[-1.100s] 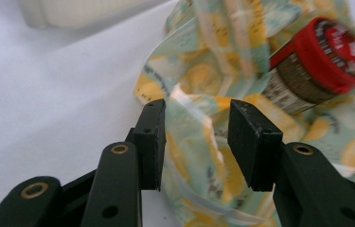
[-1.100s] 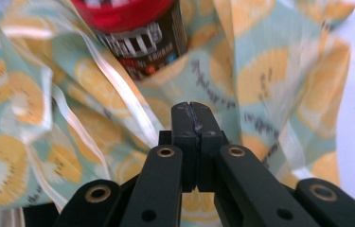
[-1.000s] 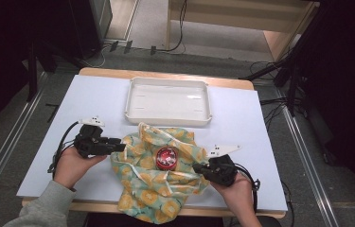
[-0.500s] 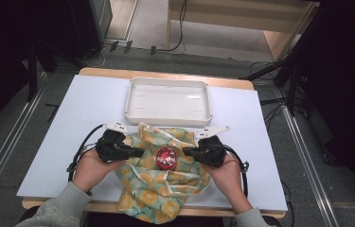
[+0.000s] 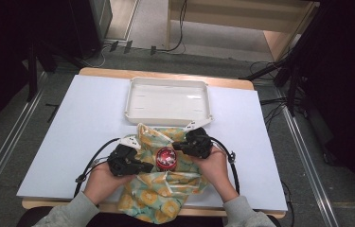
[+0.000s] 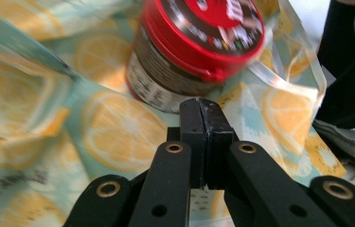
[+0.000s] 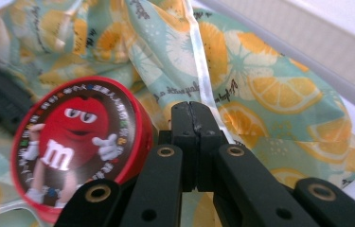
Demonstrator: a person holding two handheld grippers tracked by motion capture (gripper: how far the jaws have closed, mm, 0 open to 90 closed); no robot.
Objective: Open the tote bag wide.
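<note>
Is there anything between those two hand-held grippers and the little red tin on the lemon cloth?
Nothing visible. The red tin sits on the lemon-print cloth with the left hand-held gripper and the right hand-held gripper close on either side, jaws shut. Only bare cloth lies between each tip and the tin.

grey sleeves (image 5: 71, 210) — black claws (image 6: 199, 109) with brass-ringed screw holes.

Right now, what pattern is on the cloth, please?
Orange citrus slices on pale green cloth; right gripper view.
</note>
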